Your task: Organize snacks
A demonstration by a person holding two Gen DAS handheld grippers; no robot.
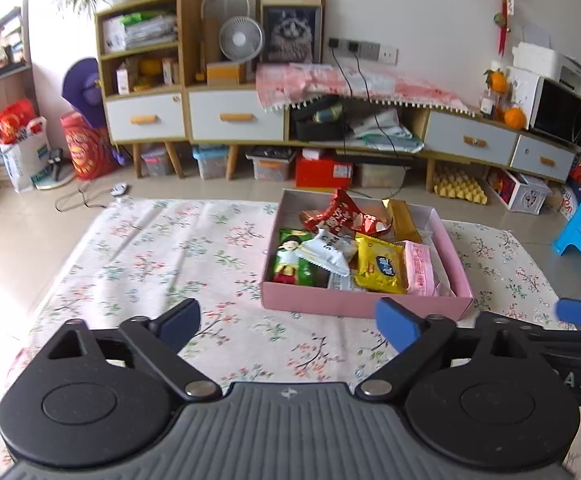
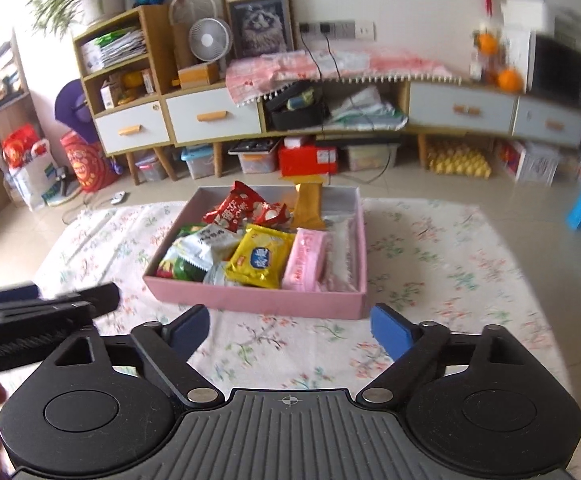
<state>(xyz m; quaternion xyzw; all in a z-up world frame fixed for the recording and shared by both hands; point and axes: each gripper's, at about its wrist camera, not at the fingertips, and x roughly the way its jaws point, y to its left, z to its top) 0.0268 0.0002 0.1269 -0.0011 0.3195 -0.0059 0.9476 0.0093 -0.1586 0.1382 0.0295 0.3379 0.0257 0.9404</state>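
On the floral cloth (image 1: 162,264) covering the tabletop, a pink box (image 1: 354,300) is shown filled with snack packets: a red packet (image 1: 338,212), a gold packet (image 1: 402,220), a white packet (image 1: 330,252), a yellow packet (image 1: 380,266) and a pink packet (image 1: 420,268). Left hand-held gripper (image 1: 290,322) and right hand-held gripper (image 2: 290,328) are both seen released, jaws spread wide and nothing grasped, just short of the box's near wall

Setting: home living room.
Long wooden sideboard (image 1: 330,120) with white drawers stands against the wall, carrying desk fan (image 1: 240,38), framed animal picture (image 1: 292,32), microwave (image 1: 562,114), oranges (image 1: 514,117); floral cloth (image 1: 150,260) over tiled floor (image 1: 18,232).
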